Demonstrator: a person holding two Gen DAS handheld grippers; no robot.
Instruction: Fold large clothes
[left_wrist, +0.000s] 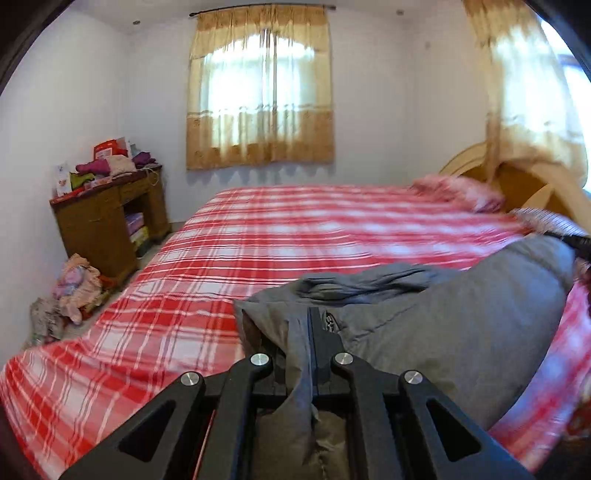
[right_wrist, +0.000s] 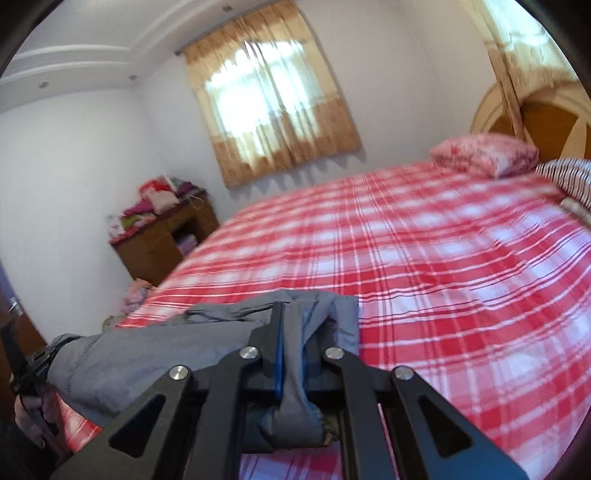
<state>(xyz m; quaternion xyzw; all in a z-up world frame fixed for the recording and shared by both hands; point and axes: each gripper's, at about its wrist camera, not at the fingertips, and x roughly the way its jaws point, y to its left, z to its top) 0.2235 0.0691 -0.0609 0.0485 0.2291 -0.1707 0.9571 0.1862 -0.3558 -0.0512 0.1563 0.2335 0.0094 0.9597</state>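
Grey garment (left_wrist: 461, 325) hangs over the red plaid bed (left_wrist: 229, 236), stretched between your two tools | your left gripper (left_wrist: 301, 332) is clenched on one bunched edge | your right gripper (right_wrist: 293, 325) is clenched on the other edge.

A home bedroom: a bed (left_wrist: 295, 229) under a red plaid sheet, pillows (right_wrist: 484, 153), curtained window (left_wrist: 260, 88), wooden cabinet (left_wrist: 110, 221) piled with clothes.
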